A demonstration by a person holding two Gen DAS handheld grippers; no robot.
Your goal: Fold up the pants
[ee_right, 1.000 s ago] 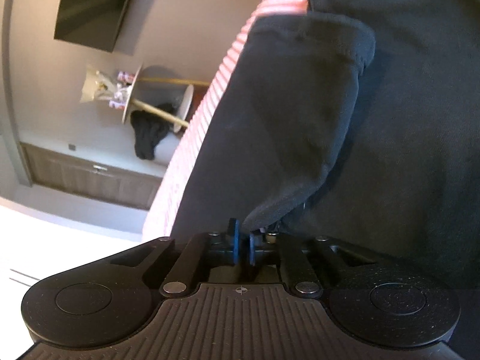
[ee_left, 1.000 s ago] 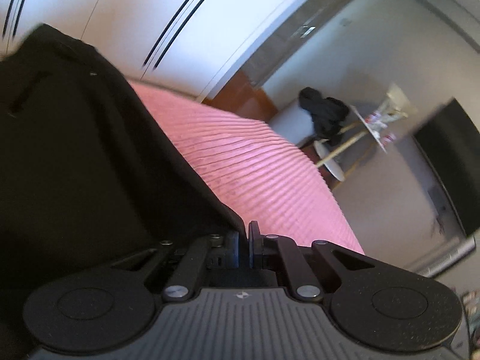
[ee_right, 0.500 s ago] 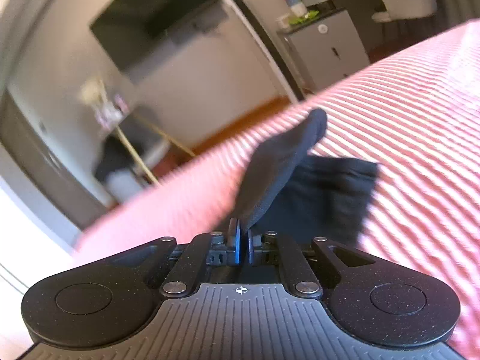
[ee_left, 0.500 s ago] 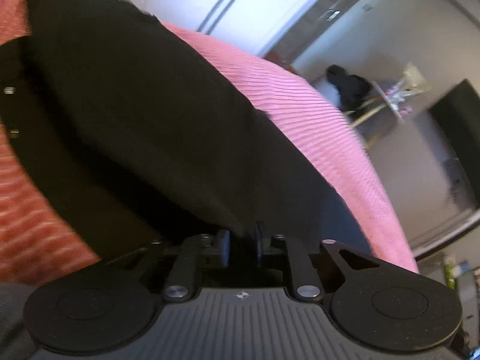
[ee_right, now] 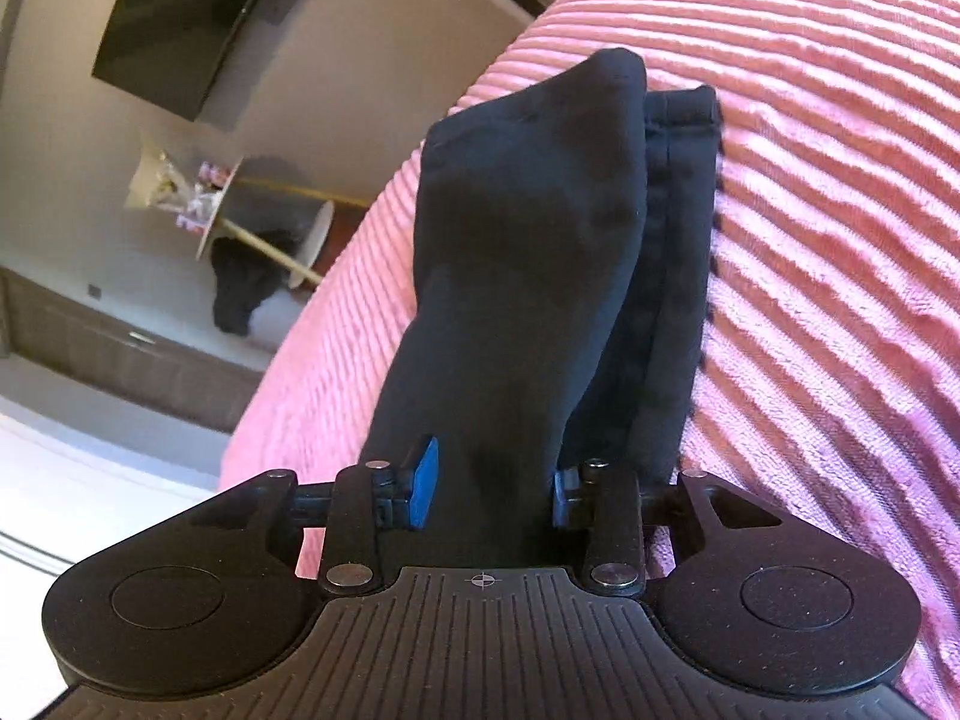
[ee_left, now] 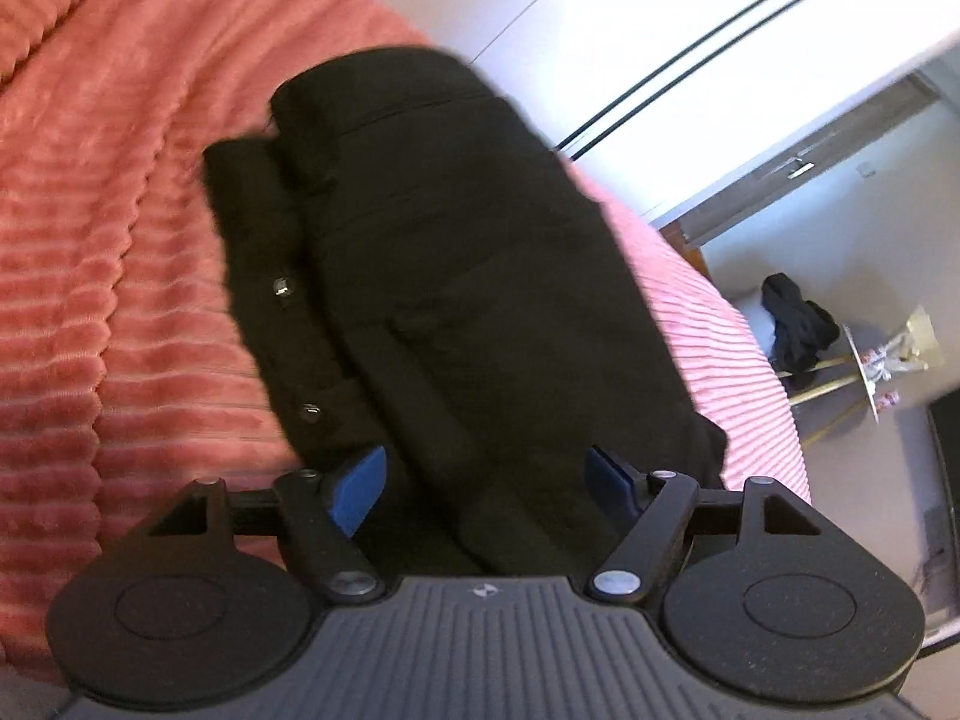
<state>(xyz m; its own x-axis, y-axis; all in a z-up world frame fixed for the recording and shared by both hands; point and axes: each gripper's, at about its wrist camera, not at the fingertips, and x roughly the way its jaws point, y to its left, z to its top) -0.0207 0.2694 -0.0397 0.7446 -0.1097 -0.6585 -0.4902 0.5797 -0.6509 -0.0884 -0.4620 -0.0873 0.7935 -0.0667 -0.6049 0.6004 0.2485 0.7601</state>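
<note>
Pink ribbed bedding [ee_left: 90, 312] covers the bed beneath both grippers and carries the black pants [ee_left: 456, 276]. Nearest the left gripper [ee_left: 486, 480], its blue pads [ee_left: 360, 483] stand wide apart, the jaws having just been opening; the folded pants run straight ahead between them, and neither pad visibly presses the cloth. Just ahead and to the left of that gripper, two small metal buttons [ee_left: 281, 287] sit on a lower layer of the pants, with the top layer folded over them. Beyond the pants, past the far edge of the bed, a white wardrobe front [ee_left: 690, 36] rises, and to the far right a small round table [ee_left: 864, 372] stands with dark clothing [ee_left: 798, 330] heaped behind it. The right gripper [ee_right: 491, 495] is partly open, its jaws also just widened, with a raised fold of the pants [ee_right: 528, 252] lying loosely between its pads [ee_right: 423, 489]; a flatter hemmed layer lies just right of that fold. Farther off to its left hang a dark screen [ee_right: 180, 24] and the same table [ee_right: 264, 228].
</note>
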